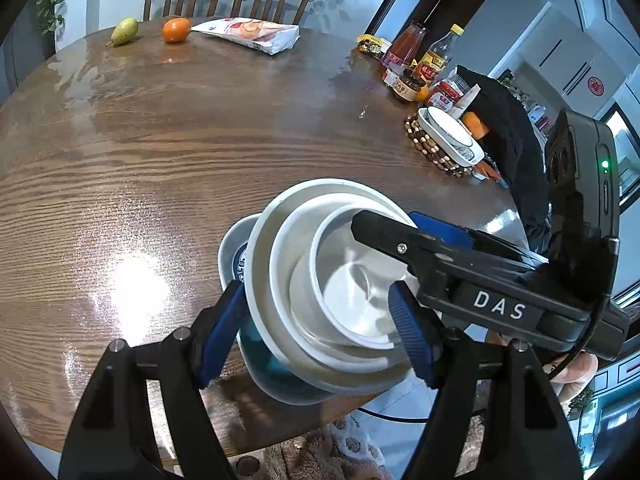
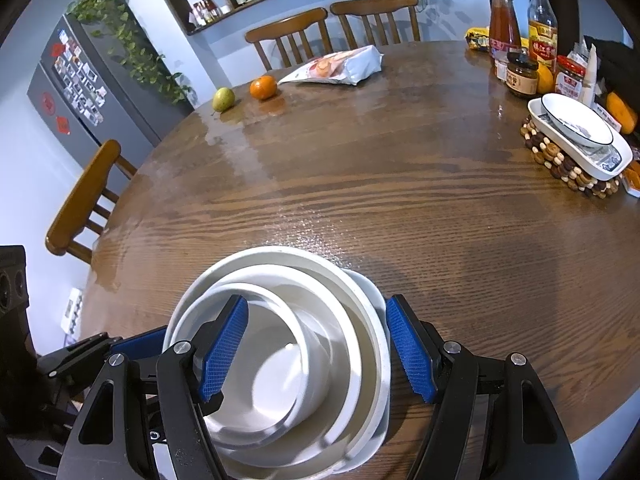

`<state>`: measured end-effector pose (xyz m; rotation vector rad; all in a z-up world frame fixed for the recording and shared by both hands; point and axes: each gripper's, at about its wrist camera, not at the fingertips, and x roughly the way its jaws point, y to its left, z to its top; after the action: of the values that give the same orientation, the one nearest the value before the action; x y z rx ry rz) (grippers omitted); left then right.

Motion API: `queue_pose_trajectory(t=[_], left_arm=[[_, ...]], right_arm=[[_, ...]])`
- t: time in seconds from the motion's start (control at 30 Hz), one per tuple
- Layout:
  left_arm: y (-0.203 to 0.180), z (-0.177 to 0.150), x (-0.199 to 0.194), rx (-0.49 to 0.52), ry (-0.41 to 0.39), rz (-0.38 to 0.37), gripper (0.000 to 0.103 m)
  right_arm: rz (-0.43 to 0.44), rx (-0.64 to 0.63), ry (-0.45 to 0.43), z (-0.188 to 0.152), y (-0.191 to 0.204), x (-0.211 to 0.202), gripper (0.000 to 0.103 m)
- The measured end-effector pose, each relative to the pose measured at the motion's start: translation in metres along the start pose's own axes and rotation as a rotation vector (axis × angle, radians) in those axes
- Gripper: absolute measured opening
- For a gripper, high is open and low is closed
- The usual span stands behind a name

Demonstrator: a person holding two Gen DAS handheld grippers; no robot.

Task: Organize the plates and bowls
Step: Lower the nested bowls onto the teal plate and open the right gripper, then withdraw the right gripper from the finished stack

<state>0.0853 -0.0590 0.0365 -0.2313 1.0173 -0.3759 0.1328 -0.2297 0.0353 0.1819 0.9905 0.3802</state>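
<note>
Your left gripper (image 1: 320, 330) and right gripper (image 2: 316, 350) both straddle the nested stack of white round bowls (image 2: 280, 360) at the near edge of the brown wooden table (image 2: 360, 200), jaws partly open; pad contact cannot be confirmed.

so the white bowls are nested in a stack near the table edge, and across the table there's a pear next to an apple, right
Not quite: the fruit beside the pear is an orange, not an apple, as the right wrist view shows. The rest holds: the white bowls sit nested in a stack near the edge of the table.
</note>
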Motion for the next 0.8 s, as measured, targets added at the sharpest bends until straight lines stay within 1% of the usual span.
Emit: queue_pose_trajectory(t=[0.23,0.53,0.67,0.7,0.8], left_arm=[[0.001,0.002,-0.007,-0.008,-0.025,-0.006,0.073],[-0.004,0.001,-0.013,0.018,-0.040,-0.013,0.073],[-0.008,-0.002,-0.021,0.037,-0.070,-0.011,0.074],[-0.009,-0.004,-0.024,0.044,-0.082,-0.005,0.074],[-0.012,-0.009,-0.031,0.070,-0.122,0.014,0.082]], right_arm=[[-0.011,-0.003,-0.007,0.001,0.002,-0.002,0.073],[-0.012,-0.001,-0.014,0.003,0.000,-0.003,0.073],[-0.001,-0.001,-0.025,0.003,0.000,-0.006,0.073],[-0.001,-0.002,-0.032,0.003,0.000,-0.008,0.073],[-0.011,-0.005,-0.061,0.001,0.001,-0.016,0.073]])
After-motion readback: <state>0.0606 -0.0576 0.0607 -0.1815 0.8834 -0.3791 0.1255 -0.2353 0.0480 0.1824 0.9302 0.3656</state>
